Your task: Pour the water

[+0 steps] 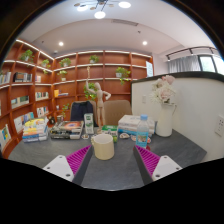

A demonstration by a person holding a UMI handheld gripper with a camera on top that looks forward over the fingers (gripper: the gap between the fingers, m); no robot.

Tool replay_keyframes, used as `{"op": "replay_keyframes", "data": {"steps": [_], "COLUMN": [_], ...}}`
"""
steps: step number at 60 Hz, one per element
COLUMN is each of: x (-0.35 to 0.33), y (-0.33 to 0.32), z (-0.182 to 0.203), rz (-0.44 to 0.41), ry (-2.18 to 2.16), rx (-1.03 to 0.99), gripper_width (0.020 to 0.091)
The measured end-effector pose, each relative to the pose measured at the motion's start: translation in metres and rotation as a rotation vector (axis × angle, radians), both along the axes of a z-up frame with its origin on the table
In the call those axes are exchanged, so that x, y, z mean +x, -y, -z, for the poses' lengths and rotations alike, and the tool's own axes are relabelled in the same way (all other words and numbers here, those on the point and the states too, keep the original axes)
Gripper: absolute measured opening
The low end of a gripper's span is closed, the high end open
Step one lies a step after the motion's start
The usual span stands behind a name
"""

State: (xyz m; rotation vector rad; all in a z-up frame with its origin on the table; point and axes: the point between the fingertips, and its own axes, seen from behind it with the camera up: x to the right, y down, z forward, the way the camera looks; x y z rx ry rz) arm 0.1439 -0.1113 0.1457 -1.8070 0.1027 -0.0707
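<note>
Wide room here: wooden bookshelves [35, 85] line the far walls, books and small potted plants on their shelves, ceiling lights on above. To one side stands a pale partition wall [190, 105]. Down from that, the grey table [110, 170] fills the foreground, seams running across its top. At its far edge sit stacks of books [50, 129], a tissue box [134, 125], and a white vase [164, 125] holding pale flowers, upright against the partition. Now the cup [103, 147]: a cream cylinder, long axis vertical, mouth facing up, standing on the table on its own base. Its contents cannot be made out from this angle. It sits just ahead of the gripper [110, 162], roughly centred on the gap between the fingers but beyond their tips. The fingers are spread wide apart, magenta pads [78, 159] facing inward, nothing gripped, nothing touching them.
</note>
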Motion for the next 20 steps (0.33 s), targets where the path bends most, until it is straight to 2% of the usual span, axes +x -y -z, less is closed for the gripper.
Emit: {"op": "replay_keyframes", "data": {"steps": [20], "x": [-0.027], "y": [0.014], "z": [-0.008], "rz": [-0.038], "ry": [0.044], "rx": [-0.007], "gripper_width": [0.0849]}}
